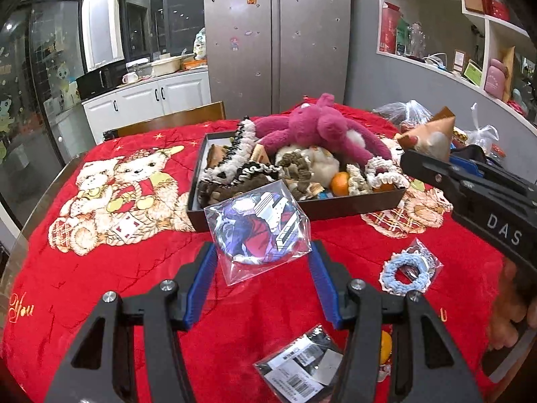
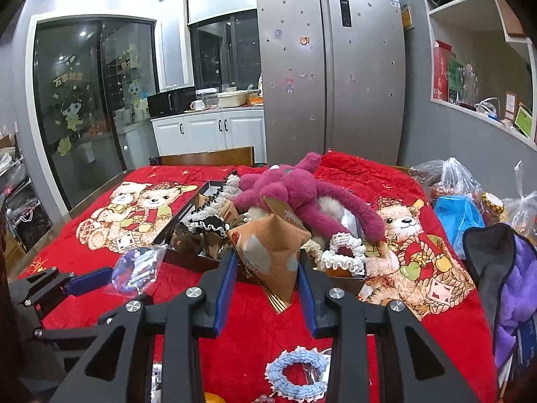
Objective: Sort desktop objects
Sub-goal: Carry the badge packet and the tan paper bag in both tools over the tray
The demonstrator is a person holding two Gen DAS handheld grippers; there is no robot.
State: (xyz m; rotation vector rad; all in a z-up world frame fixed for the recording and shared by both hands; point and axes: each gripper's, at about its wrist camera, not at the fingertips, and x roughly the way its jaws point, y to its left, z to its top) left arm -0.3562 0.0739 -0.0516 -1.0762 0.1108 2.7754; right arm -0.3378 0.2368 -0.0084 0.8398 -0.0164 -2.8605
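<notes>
Badge packet (image 1: 256, 231) sits clamped in our left gripper (image 1: 260, 280), above the desk's (image 1: 134, 268) middle; right gripper (image 2: 266, 278) pinches the tan pouch (image 2: 272, 258). Clear the box (image 1: 352, 203) wall, then release both low.

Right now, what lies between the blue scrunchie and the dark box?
Only bare red tablecloth lies between the blue scrunchie and the dark box, seen in the left wrist view.
</notes>
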